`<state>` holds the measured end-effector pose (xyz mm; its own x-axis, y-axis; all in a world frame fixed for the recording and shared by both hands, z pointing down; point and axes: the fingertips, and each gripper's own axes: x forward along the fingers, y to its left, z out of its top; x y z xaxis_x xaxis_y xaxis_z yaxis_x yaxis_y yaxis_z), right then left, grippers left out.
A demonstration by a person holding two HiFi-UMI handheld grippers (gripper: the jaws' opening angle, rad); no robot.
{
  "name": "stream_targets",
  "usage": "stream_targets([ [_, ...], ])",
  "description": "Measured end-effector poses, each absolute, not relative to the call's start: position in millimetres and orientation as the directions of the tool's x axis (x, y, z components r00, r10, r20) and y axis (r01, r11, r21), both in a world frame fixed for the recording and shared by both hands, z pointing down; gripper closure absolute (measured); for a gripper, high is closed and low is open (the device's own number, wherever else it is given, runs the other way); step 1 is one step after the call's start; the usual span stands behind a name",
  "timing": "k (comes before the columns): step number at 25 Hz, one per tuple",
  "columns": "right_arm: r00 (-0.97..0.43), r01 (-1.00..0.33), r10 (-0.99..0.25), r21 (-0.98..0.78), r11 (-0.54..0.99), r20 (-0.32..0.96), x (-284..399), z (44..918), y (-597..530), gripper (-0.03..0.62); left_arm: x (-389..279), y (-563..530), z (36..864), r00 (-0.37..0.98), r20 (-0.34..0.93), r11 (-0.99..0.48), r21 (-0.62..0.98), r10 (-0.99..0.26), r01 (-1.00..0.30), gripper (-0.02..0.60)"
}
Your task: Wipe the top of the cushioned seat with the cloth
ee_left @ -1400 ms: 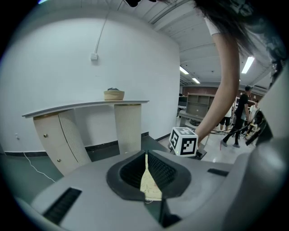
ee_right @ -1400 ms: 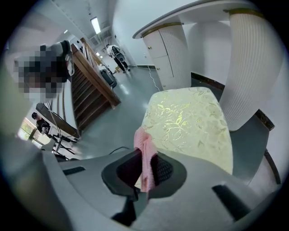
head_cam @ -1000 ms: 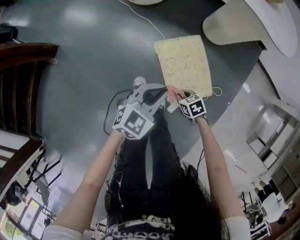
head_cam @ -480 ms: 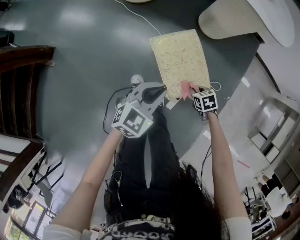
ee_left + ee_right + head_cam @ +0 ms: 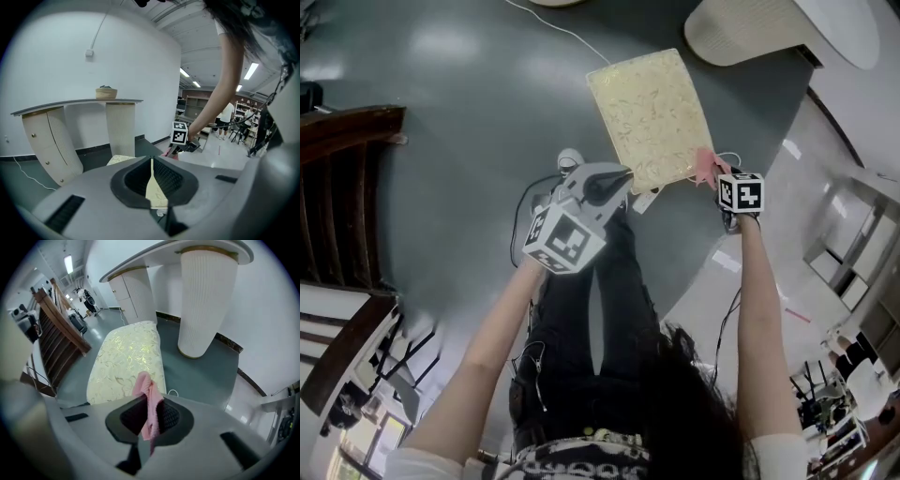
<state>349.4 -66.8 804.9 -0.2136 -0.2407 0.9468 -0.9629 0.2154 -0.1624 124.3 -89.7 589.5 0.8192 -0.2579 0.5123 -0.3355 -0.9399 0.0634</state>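
Both at the cushioned seat [image 5: 652, 112]: left hand-held gripper [image 5: 623, 178] pinches its corner, right hand-held gripper [image 5: 714, 178] clamps pink cloth [image 5: 143, 383].

Seat top open, flanks bounded.
I see ribbed pedestal [image 5: 206, 301] right of cushioned seat [image 5: 129, 359], wooden railing [image 5: 61, 329] left; floor gaps between.
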Motion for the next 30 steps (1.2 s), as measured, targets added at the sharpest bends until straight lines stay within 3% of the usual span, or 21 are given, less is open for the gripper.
stream_targets([
  [13,-0.199,-0.978,-0.307,-0.169,0.122,0.931,367.9,781.4,-58.4,0.583,148.6,-81.2,573.7,0.835,0.501,-0.954,0.058,-0.228,-0.296,0.566],
  [21,-0.283,-0.958,-0.486,-0.265,0.107,0.827,333.3,695.2,-68.7,0.583,159.9,-82.4,526.6,0.840,0.494,-0.965,0.003,-0.227,-0.262,0.566],
  [30,-0.337,-0.922,-0.634,-0.381,0.072,0.696,299.3,575.1,-39.4,0.583,151.7,-65.8,443.5,0.832,0.476,-0.951,-0.032,-0.286,-0.308,0.566],
])
